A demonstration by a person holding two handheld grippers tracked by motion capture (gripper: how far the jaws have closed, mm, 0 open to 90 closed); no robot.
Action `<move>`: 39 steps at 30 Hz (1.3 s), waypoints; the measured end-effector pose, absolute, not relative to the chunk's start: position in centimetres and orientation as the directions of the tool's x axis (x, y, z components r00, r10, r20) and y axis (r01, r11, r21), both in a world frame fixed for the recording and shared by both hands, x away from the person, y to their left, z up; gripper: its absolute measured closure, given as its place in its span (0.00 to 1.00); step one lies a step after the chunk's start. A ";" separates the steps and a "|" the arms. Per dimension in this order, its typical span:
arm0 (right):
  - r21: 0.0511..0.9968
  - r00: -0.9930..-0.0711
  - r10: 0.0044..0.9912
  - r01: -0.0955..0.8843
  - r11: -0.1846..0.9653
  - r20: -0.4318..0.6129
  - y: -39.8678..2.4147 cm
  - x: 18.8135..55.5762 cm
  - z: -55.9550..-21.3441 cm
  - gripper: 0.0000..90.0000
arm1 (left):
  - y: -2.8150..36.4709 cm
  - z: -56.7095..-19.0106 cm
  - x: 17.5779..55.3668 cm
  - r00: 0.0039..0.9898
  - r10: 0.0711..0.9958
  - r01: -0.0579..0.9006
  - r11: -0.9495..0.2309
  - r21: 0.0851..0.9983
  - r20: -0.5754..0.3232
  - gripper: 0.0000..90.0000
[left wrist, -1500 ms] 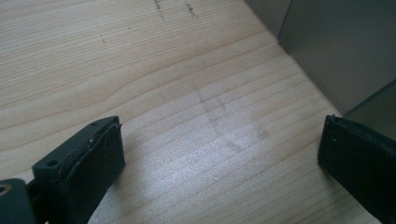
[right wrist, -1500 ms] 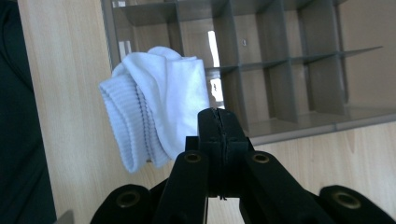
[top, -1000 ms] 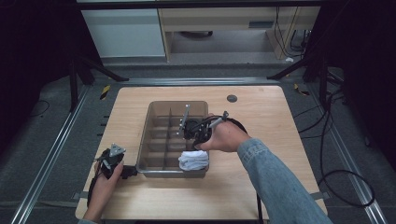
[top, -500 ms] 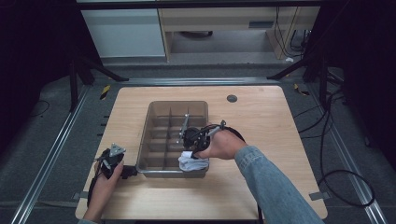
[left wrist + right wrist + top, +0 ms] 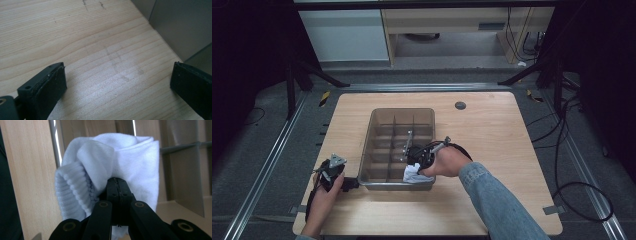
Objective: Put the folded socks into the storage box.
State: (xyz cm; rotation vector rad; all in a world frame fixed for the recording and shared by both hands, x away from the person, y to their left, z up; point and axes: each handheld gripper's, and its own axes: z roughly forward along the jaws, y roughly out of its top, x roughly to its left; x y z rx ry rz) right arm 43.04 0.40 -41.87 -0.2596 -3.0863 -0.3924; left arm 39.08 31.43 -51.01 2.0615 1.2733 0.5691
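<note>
The right gripper (image 5: pixel 412 159) is reaching into the bin (image 5: pixel 377 120) on the desk (image 5: pixel 492 130), its jaws pinched tight on a sock (image 5: pixel 413 173) (white, bunched up, ribbed cuff showing). In the right gripper view the jaws are meeting edge to edge with a fold of the sock (image 5: pixel 110 165) caught between them, the cloth bulging up and over the right gripper (image 5: pixel 117 192). The sock is sitting at the bin's near right corner, over the nearest compartment on that side; whether it is resting on the bin floor or hanging just above it I cannot tell. The right hand (image 5: pixel 447 161) is wrapping the gripper from behind, the denim sleeve (image 5: pixel 497 200) running back toward the desk's near edge.

Over on the left, the left gripper (image 5: pixel 347 184) is lying low on the desk just beside the bin's near left corner, held by the left hand (image 5: pixel 324 187). In the left gripper view its jaws are standing wide apart with bare wood between them, the left gripper (image 5: pixel 117 82) gripping nothing, and the grey bin wall (image 5: pixel 180 27) is showing at upper right.

A small dark disc (image 5: pixel 460 105) is sitting on the desk beyond the bin, well apart from both hands.
</note>
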 end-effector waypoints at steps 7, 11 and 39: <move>0.204 -0.986 0.162 0.166 0.965 0.039 0.6 43.1 -42.9 1.00 | 31.4 -51.0 39.1 0.436 0.899 0.621 -0.324 0.713 0.029 0.00; 0.198 -0.987 0.159 0.163 0.967 0.036 0.7 43.2 -43.2 1.00 | 31.4 -51.0 39.1 0.436 0.900 0.622 -0.324 0.713 0.028 0.00; 0.295 -0.991 0.135 0.135 0.946 0.020 2.3 42.8 -40.6 1.00 | 31.4 -51.0 39.1 0.437 0.899 0.621 -0.325 0.713 0.029 0.00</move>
